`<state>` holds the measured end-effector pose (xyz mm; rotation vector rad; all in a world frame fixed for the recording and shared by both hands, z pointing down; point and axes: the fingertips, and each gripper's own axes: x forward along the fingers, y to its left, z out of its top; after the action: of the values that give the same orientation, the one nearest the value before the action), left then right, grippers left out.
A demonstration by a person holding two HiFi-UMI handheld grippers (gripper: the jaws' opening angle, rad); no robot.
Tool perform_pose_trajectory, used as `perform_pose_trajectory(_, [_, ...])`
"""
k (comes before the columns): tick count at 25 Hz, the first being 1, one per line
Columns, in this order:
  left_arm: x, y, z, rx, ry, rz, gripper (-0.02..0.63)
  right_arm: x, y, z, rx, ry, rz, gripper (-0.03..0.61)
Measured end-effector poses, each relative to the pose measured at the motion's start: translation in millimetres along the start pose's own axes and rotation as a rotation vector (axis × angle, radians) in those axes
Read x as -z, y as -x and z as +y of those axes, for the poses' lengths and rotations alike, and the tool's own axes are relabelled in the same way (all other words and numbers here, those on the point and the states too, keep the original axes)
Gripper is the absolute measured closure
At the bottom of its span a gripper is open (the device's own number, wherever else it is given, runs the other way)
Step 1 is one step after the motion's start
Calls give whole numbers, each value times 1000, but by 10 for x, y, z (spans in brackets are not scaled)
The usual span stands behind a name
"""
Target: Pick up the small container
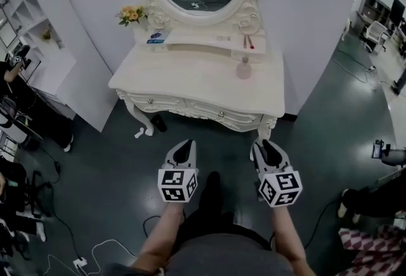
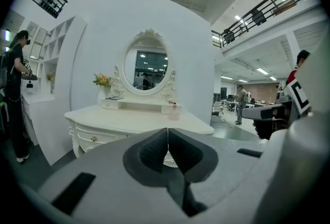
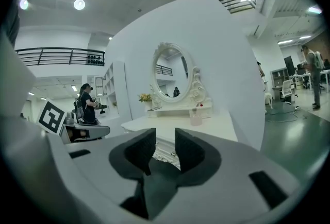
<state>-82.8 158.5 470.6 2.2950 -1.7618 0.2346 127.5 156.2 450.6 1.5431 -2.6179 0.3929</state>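
The right hand-held gripper [image 1: 263, 146] is held with its jaws apart and empty, the left hand-held gripper [image 1: 185, 146] with its jaws pressed together, both well short of the tabletop [image 1: 190, 78]. The small container [image 1: 244, 68] is seen standing upright on the tabletop's right rear part.

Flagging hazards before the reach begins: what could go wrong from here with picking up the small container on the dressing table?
1. The small container stands far back on the dressing table, close under the shelf; a jaw could bump the shelf or tip the container over.
2. The right gripper is open and empty, but the left gripper is shut and would probably push the container, not grasp it.
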Motion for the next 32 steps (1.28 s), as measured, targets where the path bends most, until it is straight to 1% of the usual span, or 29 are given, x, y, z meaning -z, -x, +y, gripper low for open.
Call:
perform_pose_trajectory(4, [-72,-317,145,2,9,-4,606,-73,-293,-94,0,0,0,465])
perform_pose_trajectory(17, [-345,-1402,567,61,15,9,606,-345,-1339,-526,81,-12,-6,465])
perform_pose_trajectory(26, [-466,-1901,897,97,16,16,606,-461,-1884,-654,131,-21,-6,465])
perform_pose_trajectory(32, [-558,-2110,1063,117,30,8,606,-521,-2124,-688,163,-11,3,465])
